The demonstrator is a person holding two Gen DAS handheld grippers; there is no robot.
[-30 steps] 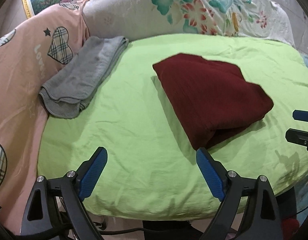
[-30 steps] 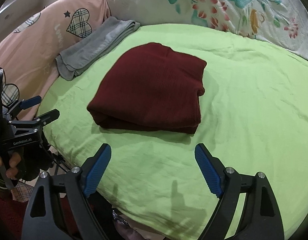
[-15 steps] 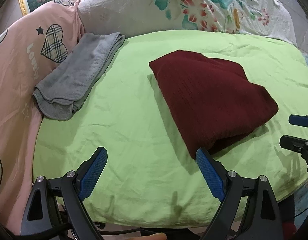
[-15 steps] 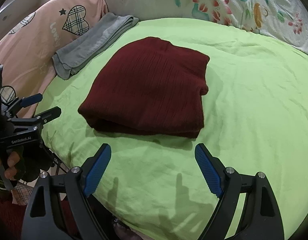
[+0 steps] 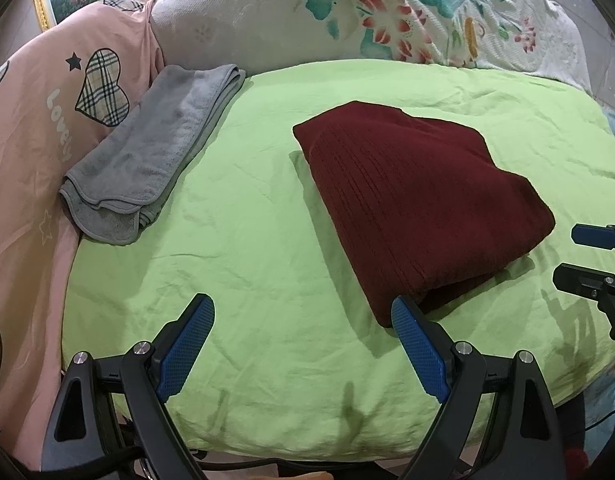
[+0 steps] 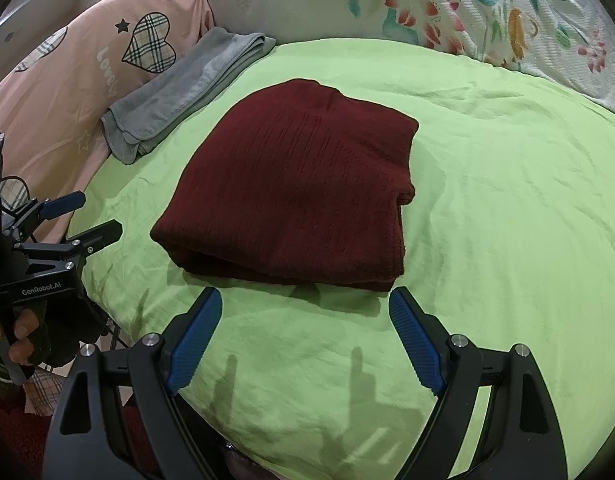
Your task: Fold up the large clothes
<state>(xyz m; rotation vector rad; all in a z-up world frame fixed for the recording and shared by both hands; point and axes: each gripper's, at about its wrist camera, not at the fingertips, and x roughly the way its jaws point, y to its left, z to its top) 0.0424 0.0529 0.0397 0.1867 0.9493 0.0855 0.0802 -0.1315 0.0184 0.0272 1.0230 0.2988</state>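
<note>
A folded dark red ribbed knit garment [image 6: 295,184] is lying flat on the lime-green bedsheet [image 6: 507,200], just ahead of the right gripper [image 6: 305,336], whose blue-padded jaws are standing wide apart with nothing between them, hovering over bare sheet short of the garment's near folded edge. The left gripper [image 5: 303,344] is likewise gaping wide and holding nothing; the garment is sitting ahead and to its right, one corner lying just beyond its right pad [image 5: 417,350]. Farther ahead and to the left of both grippers, a folded grey towel [image 5: 155,152] is resting at the sheet's edge against a pink quilt printed with plaid hearts [image 5: 39,120]. A white floral quilt [image 5: 387,12] is bunching up beyond the sheet. A gloved hand [image 6: 39,336] is gripping the left gripper's handle.
</note>
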